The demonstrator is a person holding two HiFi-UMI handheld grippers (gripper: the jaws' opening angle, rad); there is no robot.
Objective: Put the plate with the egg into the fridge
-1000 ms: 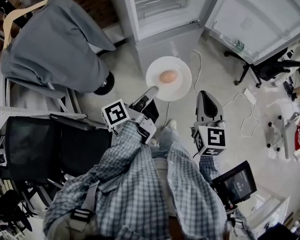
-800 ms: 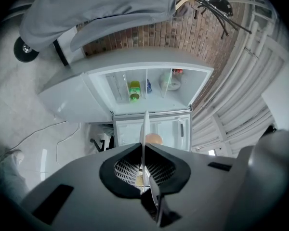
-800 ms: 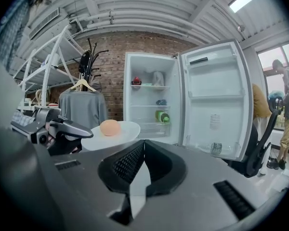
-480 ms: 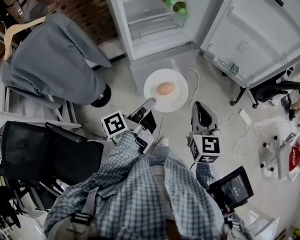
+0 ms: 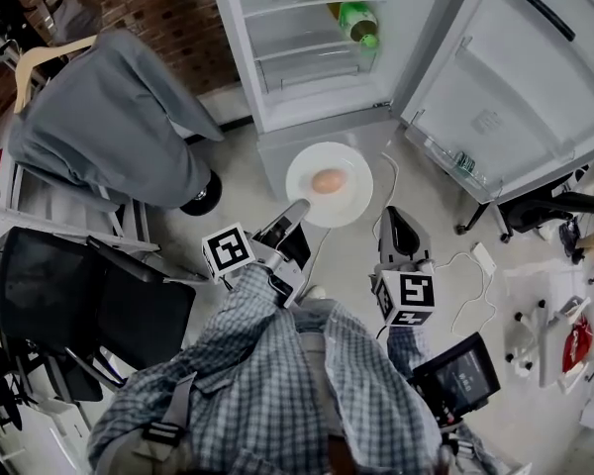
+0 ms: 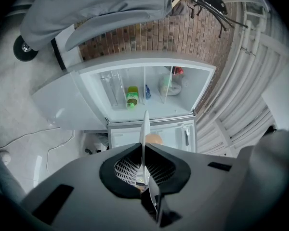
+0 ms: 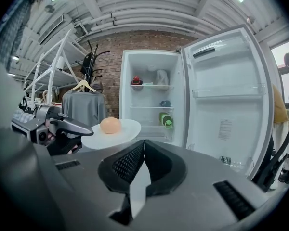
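The plate [image 5: 354, 194] with the egg [image 5: 328, 180] hangs level in front of the open fridge [image 5: 307, 87], with its near rim clamped in my left tool [image 5: 293, 211]. The door [image 5: 515, 77] stands swung wide on the right, leaving the shelves open ahead. My right tool [image 5: 400, 228] is clenched on nothing and sits near the plate without touching it. In the left gripper view the plate is edge-on and hides most of the egg.

left tool [image 5: 297, 209]: jaws clamped on plate [image 5: 352, 192] rim | right tool [image 5: 397, 220]: jaws together
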